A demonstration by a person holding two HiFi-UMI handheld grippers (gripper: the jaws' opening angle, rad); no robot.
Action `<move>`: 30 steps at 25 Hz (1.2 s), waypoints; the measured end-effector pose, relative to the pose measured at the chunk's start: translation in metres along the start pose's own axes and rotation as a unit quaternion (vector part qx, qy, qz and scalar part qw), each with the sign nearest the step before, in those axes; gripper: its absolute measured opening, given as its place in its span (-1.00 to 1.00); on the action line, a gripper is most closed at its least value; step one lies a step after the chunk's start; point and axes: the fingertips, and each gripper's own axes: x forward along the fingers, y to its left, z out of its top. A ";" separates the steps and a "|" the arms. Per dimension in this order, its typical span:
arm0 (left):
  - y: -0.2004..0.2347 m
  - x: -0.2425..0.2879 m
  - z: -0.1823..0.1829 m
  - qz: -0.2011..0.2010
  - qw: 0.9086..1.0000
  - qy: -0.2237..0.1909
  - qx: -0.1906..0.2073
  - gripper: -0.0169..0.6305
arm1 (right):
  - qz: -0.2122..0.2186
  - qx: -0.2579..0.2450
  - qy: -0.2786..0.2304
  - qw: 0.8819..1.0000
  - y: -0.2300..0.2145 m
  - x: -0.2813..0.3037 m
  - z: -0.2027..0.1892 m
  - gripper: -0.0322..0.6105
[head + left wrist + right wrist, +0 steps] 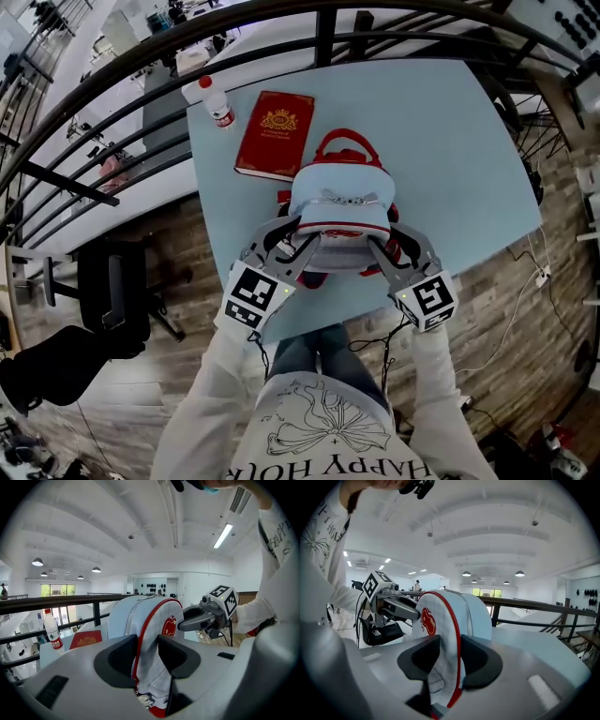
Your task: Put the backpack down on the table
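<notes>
Two tongs flank the backpack (339, 202). The left tongs (292, 236) and the right tongs (386, 239) each pinch a side seam between narrowly parted pads, steadying it upright. Its base apparently rests near the tabletop's (450, 159) front edge, beside the red book (274, 134).

bottle (217, 103) label too small to read, book (275, 134) title illegible, backpack (339, 211) underside hidden
</notes>
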 end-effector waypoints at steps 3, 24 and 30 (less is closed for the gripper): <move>-0.004 -0.004 -0.004 0.002 1.000 -0.001 -0.006 -0.48 | -0.001 0.012 -0.001 1.000 0.004 -0.004 -0.004 -0.44; -0.008 -0.051 0.011 0.084 0.992 -0.063 -0.066 -0.44 | -0.057 0.083 -0.053 0.993 0.007 -0.039 0.014 -0.21; 0.001 -0.073 0.049 0.116 0.984 -0.112 -0.079 -0.44 | -0.070 0.077 -0.102 0.989 0.006 -0.051 0.050 -0.23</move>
